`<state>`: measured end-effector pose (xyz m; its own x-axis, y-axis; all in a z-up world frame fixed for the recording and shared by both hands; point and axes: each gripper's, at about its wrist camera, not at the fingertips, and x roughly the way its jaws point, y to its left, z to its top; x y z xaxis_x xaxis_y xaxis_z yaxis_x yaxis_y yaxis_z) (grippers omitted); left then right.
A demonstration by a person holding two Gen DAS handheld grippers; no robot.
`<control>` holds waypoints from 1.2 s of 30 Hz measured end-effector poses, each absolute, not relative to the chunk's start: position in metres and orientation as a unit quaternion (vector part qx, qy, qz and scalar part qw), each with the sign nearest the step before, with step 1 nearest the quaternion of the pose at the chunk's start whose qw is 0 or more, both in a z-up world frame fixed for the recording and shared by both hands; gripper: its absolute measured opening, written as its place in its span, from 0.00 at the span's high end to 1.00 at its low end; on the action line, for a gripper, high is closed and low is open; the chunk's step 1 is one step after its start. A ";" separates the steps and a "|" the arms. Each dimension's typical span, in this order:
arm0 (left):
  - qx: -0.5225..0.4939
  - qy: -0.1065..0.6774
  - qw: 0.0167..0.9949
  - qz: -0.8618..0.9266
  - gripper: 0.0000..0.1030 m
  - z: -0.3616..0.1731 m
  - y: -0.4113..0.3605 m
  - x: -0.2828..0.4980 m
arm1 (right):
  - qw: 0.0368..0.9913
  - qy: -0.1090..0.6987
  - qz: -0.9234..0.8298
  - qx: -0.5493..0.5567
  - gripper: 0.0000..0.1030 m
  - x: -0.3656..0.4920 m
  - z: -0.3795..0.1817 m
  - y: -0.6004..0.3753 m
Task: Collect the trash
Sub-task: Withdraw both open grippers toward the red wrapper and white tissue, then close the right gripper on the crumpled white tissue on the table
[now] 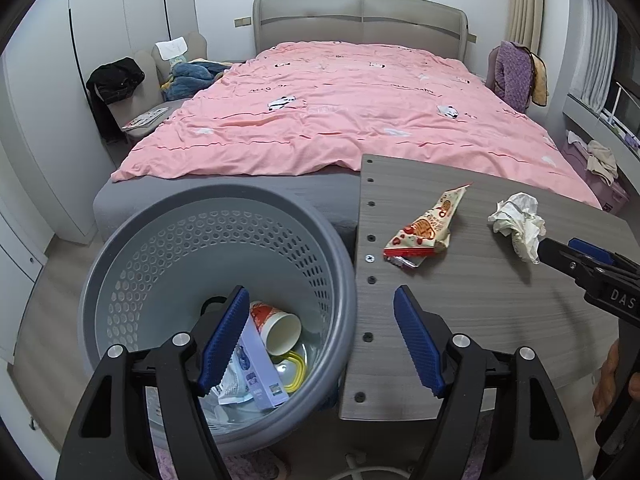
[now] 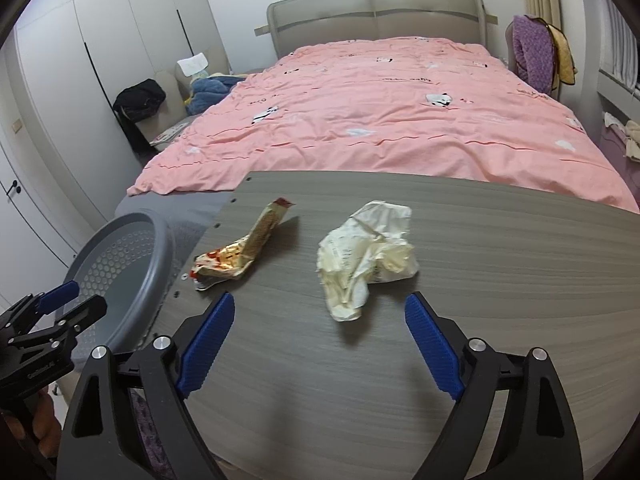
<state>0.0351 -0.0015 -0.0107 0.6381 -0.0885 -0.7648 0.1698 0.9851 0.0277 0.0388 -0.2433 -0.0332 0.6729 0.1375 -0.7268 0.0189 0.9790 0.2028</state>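
Observation:
A red-and-cream snack wrapper [image 1: 428, 224] [image 2: 240, 252] and a crumpled white paper [image 1: 520, 220] [image 2: 368, 248] lie on the grey wood-grain table [image 1: 480, 320] [image 2: 500, 280]. Left of the table stands a grey perforated basket [image 1: 120, 280] [image 2: 120, 264]. Inside it are a paper cup [image 1: 280, 328], a white box [image 1: 260, 376] and a yellow ring [image 1: 298, 368]. My left gripper [image 1: 320, 294] is open and empty, straddling the basket rim and the table's left edge. My right gripper [image 2: 320, 300] is open just short of the crumpled paper, whose lower end reaches between the fingertips without touching the pads.
A bed with a pink duvet [image 1: 340, 112] [image 2: 380, 120] lies right behind the table and basket. A chair with dark clothes [image 1: 116, 80] stands far left by white wardrobes. Another chair with purple cloth [image 2: 532, 52] stands far right. A hand [image 1: 608, 380] shows at the right edge.

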 end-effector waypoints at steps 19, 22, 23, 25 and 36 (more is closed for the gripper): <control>0.058 0.416 0.904 -0.080 0.25 -0.011 -0.022 0.032 | 0.895 0.442 -0.003 0.059 0.08 0.096 -0.066 -0.256; 0.056 0.419 0.903 -0.079 0.25 -0.012 -0.022 0.033 | 0.892 0.450 -0.009 0.051 0.08 0.102 -0.073 -0.255; 0.056 0.419 0.903 -0.079 0.25 -0.011 -0.022 0.033 | 0.891 0.451 -0.009 0.050 0.08 0.103 -0.074 -0.254; 0.055 0.419 0.903 -0.080 0.25 -0.011 -0.022 0.034 | 0.889 0.455 -0.009 0.052 0.12 0.104 -0.077 -0.254; 0.053 0.421 0.902 -0.081 0.25 -0.013 -0.021 0.034 | 0.893 0.447 -0.004 0.055 0.38 0.103 -0.078 -0.255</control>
<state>0.0342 -0.0212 -0.0127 0.6323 -0.1013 -0.7681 0.1913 0.9811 0.0281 0.1032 -0.2549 -0.0777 0.6001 0.0420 -0.7988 0.0567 0.9939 0.0949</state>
